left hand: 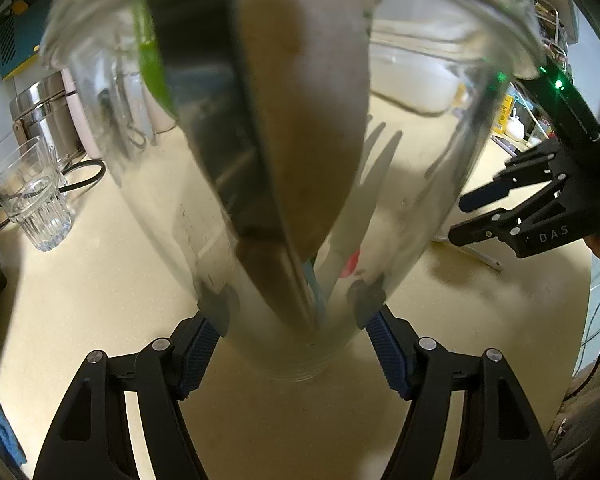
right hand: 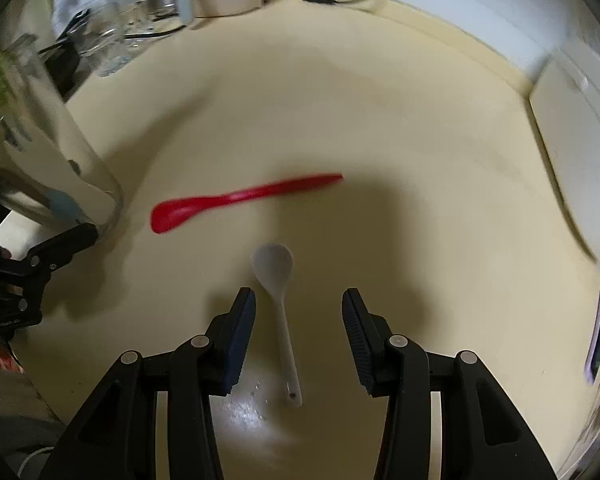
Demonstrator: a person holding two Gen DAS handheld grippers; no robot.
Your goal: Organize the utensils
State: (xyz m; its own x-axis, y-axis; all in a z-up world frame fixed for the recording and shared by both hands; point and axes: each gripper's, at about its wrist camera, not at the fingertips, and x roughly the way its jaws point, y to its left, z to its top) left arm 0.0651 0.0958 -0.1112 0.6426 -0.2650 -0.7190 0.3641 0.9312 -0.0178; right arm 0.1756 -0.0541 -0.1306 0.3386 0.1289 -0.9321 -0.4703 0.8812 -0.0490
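A white spoon (right hand: pixel 278 304) lies on the cream table (right hand: pixel 420 160), bowl pointing away from the right wrist camera and handle running back toward it, between the two pads of the right tongs (right hand: pixel 299 312), which stand apart above it with neither pad touching it. Just beyond the white spoon's bowl lies a red spoon (right hand: pixel 236 200), set crosswise on the table, its bowl toward the left of that view. Farther left stands a tall clear glass jar (left hand: pixel 284 208), tilted in the left wrist view and clamped near its base by the left tongs (left hand: pixel 294 320), whose blue ribbed pads press on both sides of the glass. Inside the jar are several utensils: a broad wooden spatula (left hand: pixel 308 120), a green-edged piece (left hand: pixel 154 64) near the rim, and a fork (left hand: pixel 376 160) seen faintly through the wall. To the left of the jar a ribbed drinking glass (left hand: pixel 32 196) stands empty on the table, with a steel canister (left hand: pixel 46 116) behind it near the wall and a black cable (left hand: pixel 88 178) trailing past.
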